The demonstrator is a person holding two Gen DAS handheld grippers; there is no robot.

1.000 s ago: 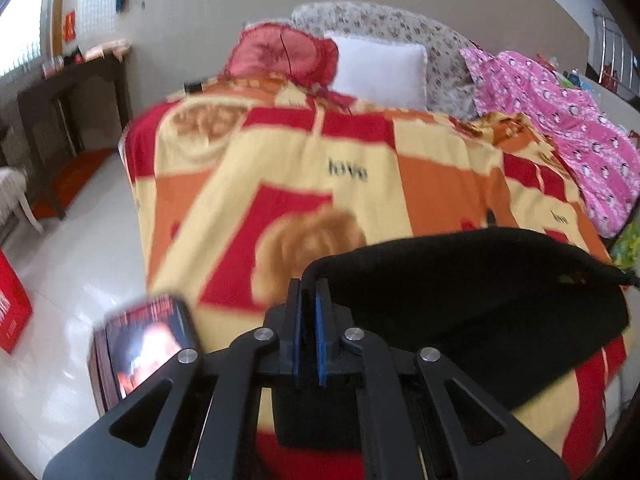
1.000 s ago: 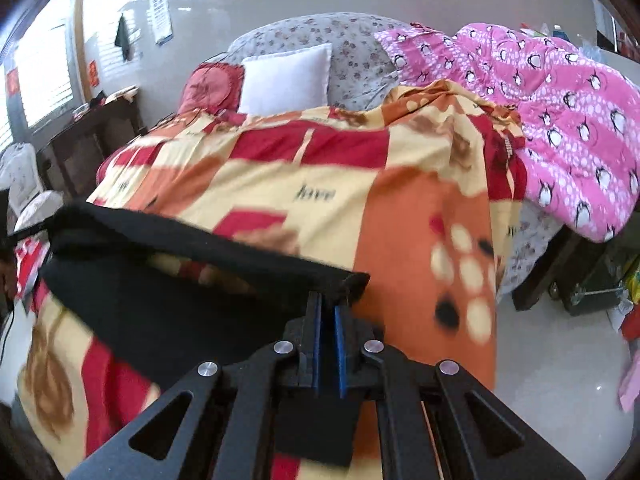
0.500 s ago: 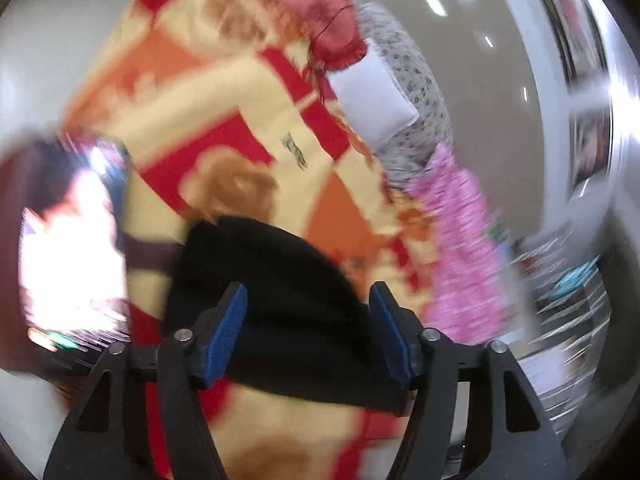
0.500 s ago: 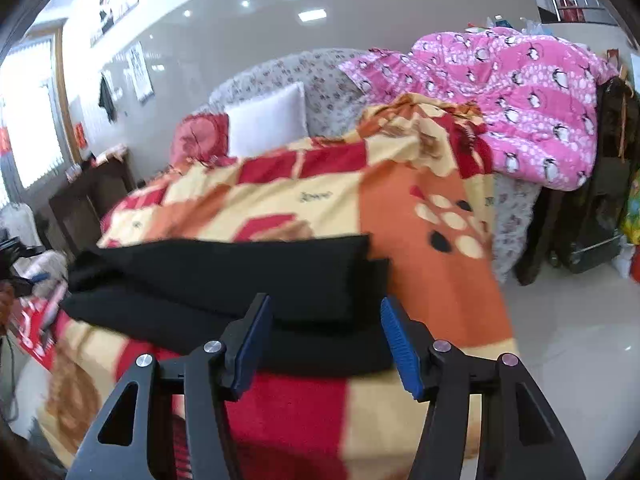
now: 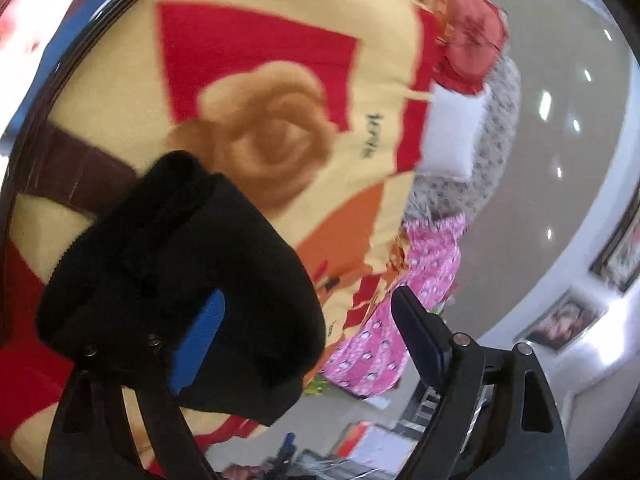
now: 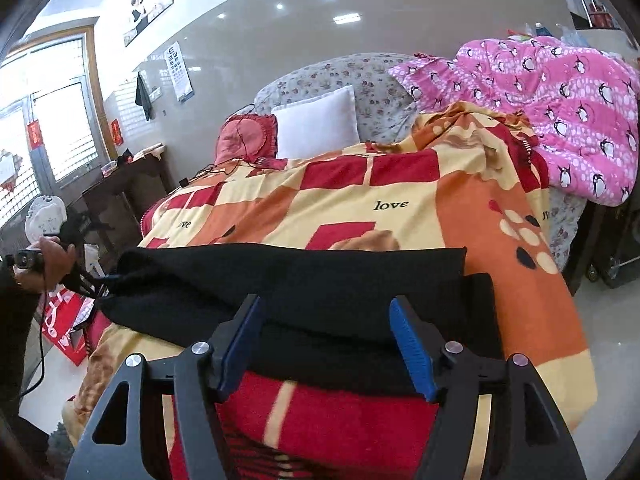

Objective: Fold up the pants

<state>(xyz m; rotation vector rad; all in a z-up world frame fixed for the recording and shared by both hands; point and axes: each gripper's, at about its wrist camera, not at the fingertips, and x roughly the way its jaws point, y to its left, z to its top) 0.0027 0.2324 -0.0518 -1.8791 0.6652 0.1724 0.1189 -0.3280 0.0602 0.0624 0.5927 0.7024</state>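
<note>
Your right gripper (image 6: 327, 344) and left gripper (image 5: 308, 338) both have jaws opening, pinching nothing. The black pants (image 6: 304, 280) lie folded across the near edge of the patterned blanket (image 6: 360, 200), just beyond your fingertips.

Folded black pants (image 6: 304, 280) lie on the bed's patterned blanket (image 6: 400, 184).

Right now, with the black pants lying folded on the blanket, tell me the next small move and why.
Probably draw both grippers back. The black pants lie doubled across the blanket, and the right gripper and left gripper are both opening, pads off the cloth. Then check whether another fold is needed.
</note>
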